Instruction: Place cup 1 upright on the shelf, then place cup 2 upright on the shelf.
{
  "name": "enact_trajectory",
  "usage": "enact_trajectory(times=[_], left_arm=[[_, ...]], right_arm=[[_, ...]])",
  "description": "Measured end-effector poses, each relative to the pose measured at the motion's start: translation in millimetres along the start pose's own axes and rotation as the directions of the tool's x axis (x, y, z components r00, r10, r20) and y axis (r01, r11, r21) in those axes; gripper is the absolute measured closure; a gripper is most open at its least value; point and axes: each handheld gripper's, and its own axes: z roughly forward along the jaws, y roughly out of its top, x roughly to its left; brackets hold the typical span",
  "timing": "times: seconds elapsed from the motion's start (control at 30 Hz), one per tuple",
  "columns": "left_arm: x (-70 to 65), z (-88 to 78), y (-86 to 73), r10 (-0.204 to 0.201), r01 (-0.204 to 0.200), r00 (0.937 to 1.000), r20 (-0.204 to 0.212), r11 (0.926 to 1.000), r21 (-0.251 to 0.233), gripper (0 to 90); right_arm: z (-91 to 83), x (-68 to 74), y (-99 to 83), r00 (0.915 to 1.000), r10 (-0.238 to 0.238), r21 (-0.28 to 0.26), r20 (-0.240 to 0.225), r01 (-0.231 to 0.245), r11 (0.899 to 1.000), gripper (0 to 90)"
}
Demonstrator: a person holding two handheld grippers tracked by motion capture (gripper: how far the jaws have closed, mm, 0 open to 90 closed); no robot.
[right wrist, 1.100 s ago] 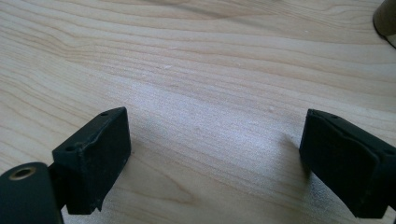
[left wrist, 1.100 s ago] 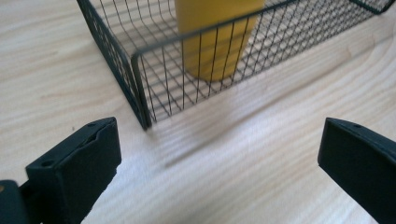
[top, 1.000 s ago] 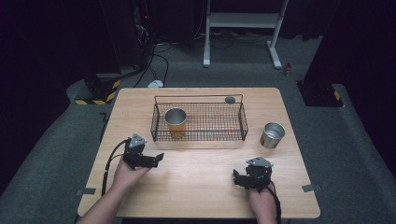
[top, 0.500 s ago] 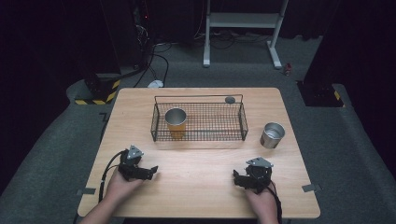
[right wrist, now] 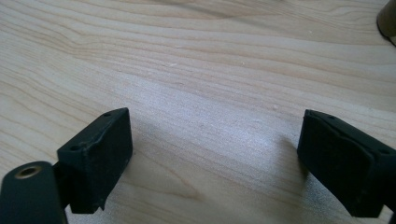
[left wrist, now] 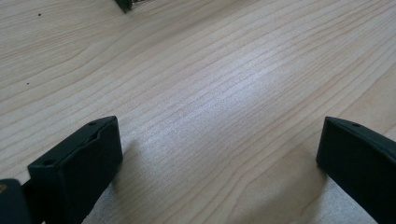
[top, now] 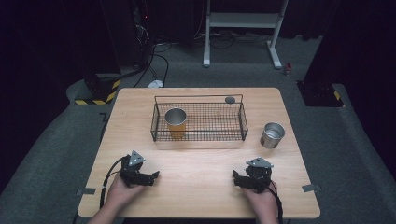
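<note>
A black wire basket (top: 198,122) stands mid-table with a gold metal cup (top: 175,121) upright in its left end. To the right of the basket, a silver cup (top: 272,135) stands on the wood. My left gripper (top: 153,176) rests low near the table's front left, held in a hand, and is open; its jaws (left wrist: 219,154) spread wide over bare wood. At the front right my right gripper (top: 236,178) is open too, with only wood between its jaws (right wrist: 215,154). Neither gripper touches any object.
A small dark round thing (top: 229,99) lies by the basket's far right corner. The basket's corner (left wrist: 125,4) shows at the top of the left gripper view. Cables, a white frame and a striped floor marker sit beyond the table's far edge.
My left gripper has drawn back from the basket toward the table's front edge. The right gripper has stayed put.
</note>
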Motion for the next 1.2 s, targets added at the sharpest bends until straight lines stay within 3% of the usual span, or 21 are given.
enact_trajectory(times=[0.17,0.5,0.77,0.87,1.13,1.2], left_arm=[[0.3,-0.2,-0.4,0.006,-0.006,1.0,-0.007,1.0,-0.004,0.6],[0.6,-0.7,-0.6,0.007,-0.007,0.9999,-0.008,1.0,-0.004,1.2],[0.4,-1.9,-1.6,0.003,-0.003,1.0,-0.003,1.0,-0.006,2.3],[0.8,-2.2,-1.6,0.006,-0.006,1.0,-0.003,1.0,-0.006,2.8],[0.5,-2.1,-1.7,0.003,-0.003,1.0,-0.005,1.0,-0.007,2.8],[0.8,-2.3,-1.7,0.007,-0.007,1.0,-0.005,1.0,-0.004,2.8]], right_arm=[[-2.3,-1.5,1.1,0.9998,0.015,-0.006,-0.01,-0.015,1.0,11.1],[-12.3,-3.2,3.9,0.9999,-0.007,-0.059,-0.009,0.007,0.998,10.4],[-15.4,-12.6,5.4,0.9994,0.005,-0.092,0.033,-0.002,0.996,9.2],[-15.8,-15.1,7.1,0.9987,-0.013,-0.12,0.048,0.019,0.993,9.2],[-17.9,-25.1,7.2,0.9967,0.02,-0.138,0.079,-0.009,0.99,9.2],[-18.0,-26.8,7.5,0.9955,0.009,-0.141,0.094,0.005,0.99,9.2]])
